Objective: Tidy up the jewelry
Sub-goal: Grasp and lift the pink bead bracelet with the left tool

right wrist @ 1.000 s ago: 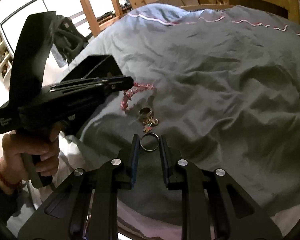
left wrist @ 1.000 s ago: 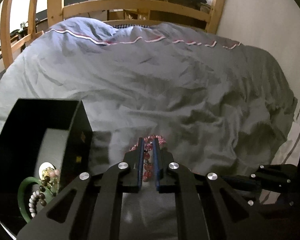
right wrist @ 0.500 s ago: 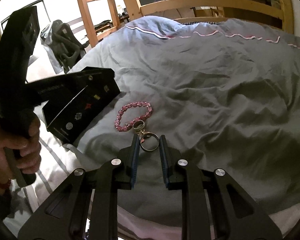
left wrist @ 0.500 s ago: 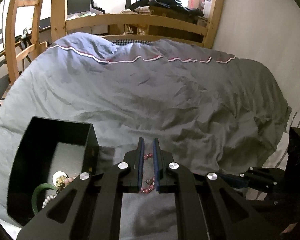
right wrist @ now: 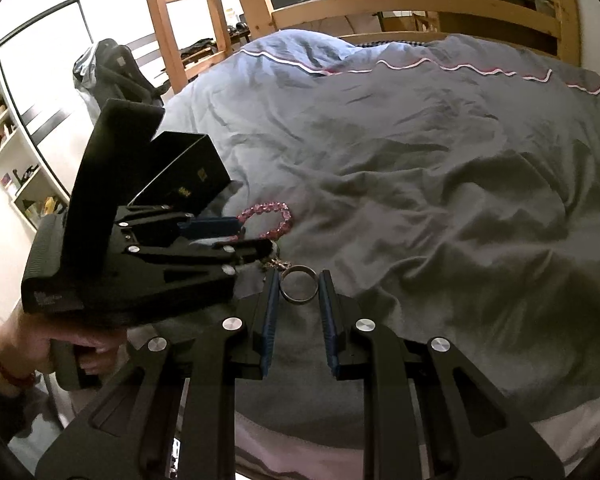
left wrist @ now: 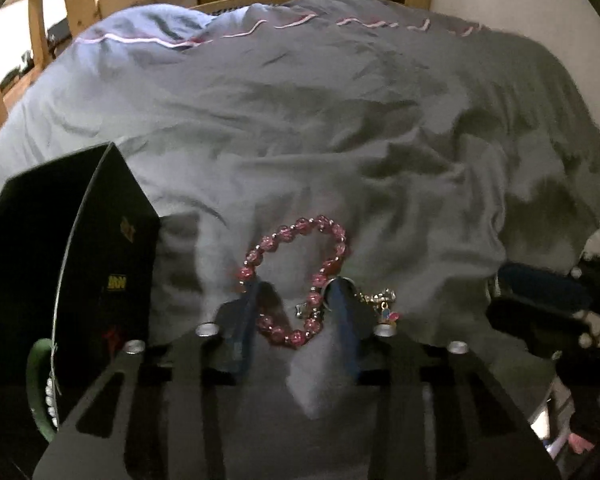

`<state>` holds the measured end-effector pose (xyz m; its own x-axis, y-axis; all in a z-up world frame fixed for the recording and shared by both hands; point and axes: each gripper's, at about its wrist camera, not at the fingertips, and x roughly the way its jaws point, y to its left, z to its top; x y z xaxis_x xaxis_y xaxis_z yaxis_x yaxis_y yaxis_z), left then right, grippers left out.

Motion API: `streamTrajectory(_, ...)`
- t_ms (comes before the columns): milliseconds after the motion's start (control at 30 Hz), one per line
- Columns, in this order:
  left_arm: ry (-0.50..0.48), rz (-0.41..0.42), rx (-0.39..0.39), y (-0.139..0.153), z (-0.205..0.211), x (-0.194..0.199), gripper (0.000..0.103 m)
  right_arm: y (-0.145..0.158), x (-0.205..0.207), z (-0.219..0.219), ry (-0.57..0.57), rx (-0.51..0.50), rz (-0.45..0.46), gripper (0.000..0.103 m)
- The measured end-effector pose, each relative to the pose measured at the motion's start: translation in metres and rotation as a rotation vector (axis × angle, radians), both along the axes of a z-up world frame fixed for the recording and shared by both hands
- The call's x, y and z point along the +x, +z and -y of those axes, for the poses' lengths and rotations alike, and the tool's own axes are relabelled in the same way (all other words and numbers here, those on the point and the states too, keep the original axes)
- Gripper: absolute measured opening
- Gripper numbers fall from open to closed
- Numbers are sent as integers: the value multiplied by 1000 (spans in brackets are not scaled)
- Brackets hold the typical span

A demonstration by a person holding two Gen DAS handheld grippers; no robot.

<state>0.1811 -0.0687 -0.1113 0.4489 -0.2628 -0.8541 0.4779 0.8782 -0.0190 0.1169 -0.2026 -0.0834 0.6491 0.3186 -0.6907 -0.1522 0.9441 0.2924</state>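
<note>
Since half a second ago the left claw (left wrist: 296,300) has spread open and dropped over the pink bracelet (left wrist: 296,276) flat on the bed (left wrist: 340,140), while the open right claw (right wrist: 299,292) brackets the ring (right wrist: 299,285).

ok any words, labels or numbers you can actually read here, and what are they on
None can be read.
Black box: yellow marks and a red one on its side, too blurred.
Left gripper: pale print low on its body, too small.
Pink bracelet, ring: no text visible.
</note>
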Motion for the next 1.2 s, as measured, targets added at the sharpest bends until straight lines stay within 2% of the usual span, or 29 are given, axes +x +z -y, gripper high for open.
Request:
streamTrajectory(33,8,-14,-24,2,-3,2,10,0,0,1,0,4,0,21)
streamTrajectory(133,29,-2,-89,12,-11,4,5,0,1,1,0,11,1,21)
streamTrajectory(267,25,30,-149,31,-14,-1,5,0,0,2,-1,18,7,21)
streamTrajectory(367,22,45,-150,35,-13,-3,5,0,-1,2,-1,22,7,21)
streamTrajectory(433,15,23,-105,27,-9,-1,5,-1,-1,1,4,20,3,21)
streamTrajectory(467,25,25,-62,19,-5,-1,12,-1,-1,1,6,19,3,21)
streamTrajectory(500,24,18,-43,14,-3,1,35,-1,-1,0,10,17,2,21)
streamTrajectory(567,18,19,-18,4,1,0,65,-1,-1,-1,14,16,2,21)
streamTrajectory(633,16,28,27,-2,4,0,65,-1,-1,-2,15,15,2,21)
streamTrajectory(667,19,20,23,-3,3,0,61,-1,-1,-2,14,16,2,21)
streamTrajectory(767,43,-17,-28,-3,-6,7,26,-2,-1,-2,13,21,-1,21)
streamTrajectory(833,52,-27,-62,-1,-10,8,26,-2,-1,-4,15,22,0,21)
streamTrajectory(967,35,-17,-125,9,-9,5,18,-1,-1,-1,12,27,3,21)
streamTrajectory(1200,39,44,-224,38,-18,-1,18,-2,-1,0,6,34,3,21)
